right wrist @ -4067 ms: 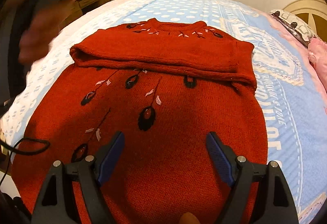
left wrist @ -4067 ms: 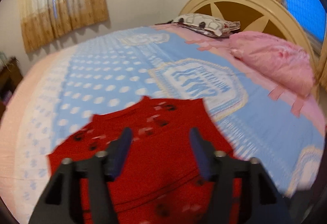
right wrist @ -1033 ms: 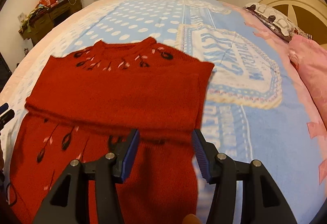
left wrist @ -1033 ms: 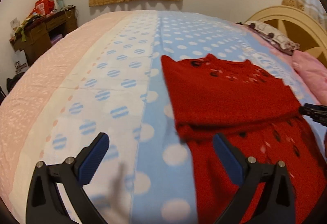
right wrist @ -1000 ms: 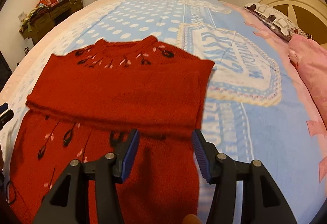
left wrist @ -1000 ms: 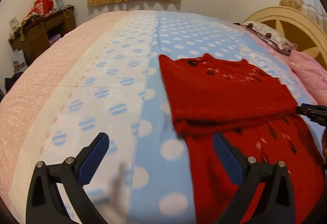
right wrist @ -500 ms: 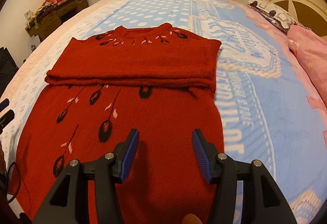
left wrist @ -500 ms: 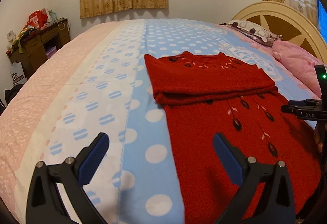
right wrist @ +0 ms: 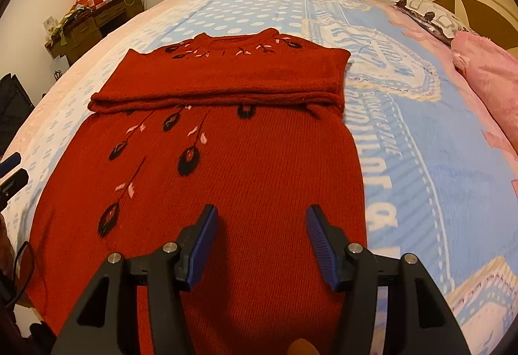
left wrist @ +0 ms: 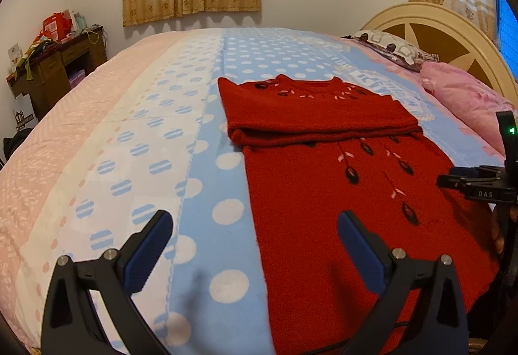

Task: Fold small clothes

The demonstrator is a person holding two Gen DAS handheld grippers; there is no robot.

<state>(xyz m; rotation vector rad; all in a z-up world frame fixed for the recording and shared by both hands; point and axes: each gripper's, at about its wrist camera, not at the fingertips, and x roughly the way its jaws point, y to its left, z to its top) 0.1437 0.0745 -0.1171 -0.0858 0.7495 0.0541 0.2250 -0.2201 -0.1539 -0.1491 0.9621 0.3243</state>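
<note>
Red knit sweater (right wrist: pixel 226 160) lies flat (sleeves folded across).

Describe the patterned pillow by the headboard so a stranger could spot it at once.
Start at the bed's cream arched headboard. At its foot lie two pillows: the big plain pink pillow and, beyond it toward the far wall, the patterned pillow. It is flatter, white with dark-outlined squares, unlike its pink neighbour.

Left wrist view low beside sweater (left wrist: pixel 323 193); right wrist view above it (right wrist: pixel 226 177); both face curtains.
</note>
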